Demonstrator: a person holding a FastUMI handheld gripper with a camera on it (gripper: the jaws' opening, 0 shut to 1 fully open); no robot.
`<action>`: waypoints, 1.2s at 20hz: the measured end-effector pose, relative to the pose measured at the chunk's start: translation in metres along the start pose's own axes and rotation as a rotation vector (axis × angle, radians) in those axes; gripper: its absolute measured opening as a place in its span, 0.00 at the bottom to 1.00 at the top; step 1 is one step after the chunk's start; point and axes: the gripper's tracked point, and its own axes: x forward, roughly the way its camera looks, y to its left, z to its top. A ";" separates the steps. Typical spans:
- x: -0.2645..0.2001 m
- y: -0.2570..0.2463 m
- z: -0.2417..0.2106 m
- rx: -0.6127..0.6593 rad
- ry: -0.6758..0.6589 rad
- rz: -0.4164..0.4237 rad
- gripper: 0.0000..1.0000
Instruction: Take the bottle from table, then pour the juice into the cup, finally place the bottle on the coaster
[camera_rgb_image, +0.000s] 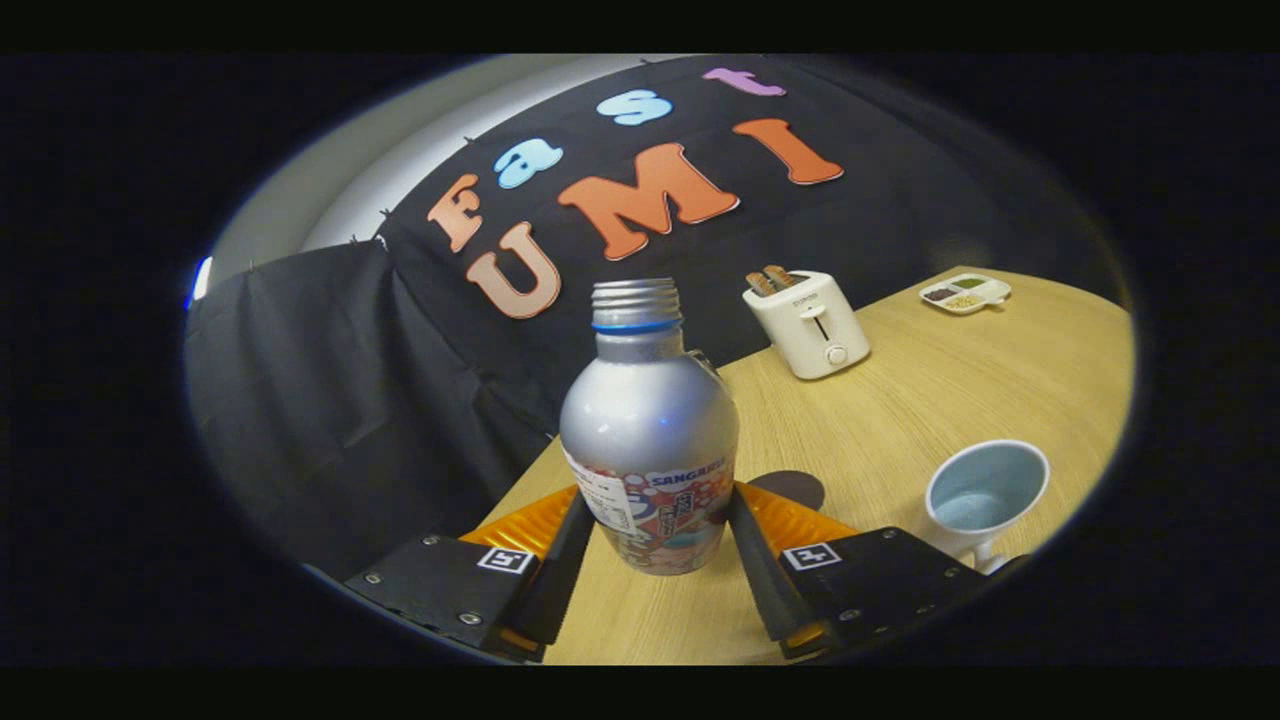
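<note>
Little plain text for you to log here.

- Bottle (648, 430): a printed label (665, 520) wraps the lower body. It has a strip of lettering along its top edge, busy coloured graphics below, and a white panel of fine print on the side toward the left finger. The fine print is too small to make out.
- Your gripper (660, 500): both fingers press on the bottle at label height, one on each side. Each finger mount carries a square black-and-white coded marker, left marker (505, 560) and right marker (810, 556). These are patterns, not words or numbers.
- Toaster (815, 325): a small dark word sits on the front above the lever, too blurred to read.
</note>
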 end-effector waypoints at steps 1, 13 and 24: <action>0.005 -0.002 0.000 -0.029 0.003 -0.011 0.75; 0.051 -0.050 0.002 -0.274 -0.009 -0.153 0.75; 0.083 -0.060 -0.025 -0.378 0.028 -0.188 0.75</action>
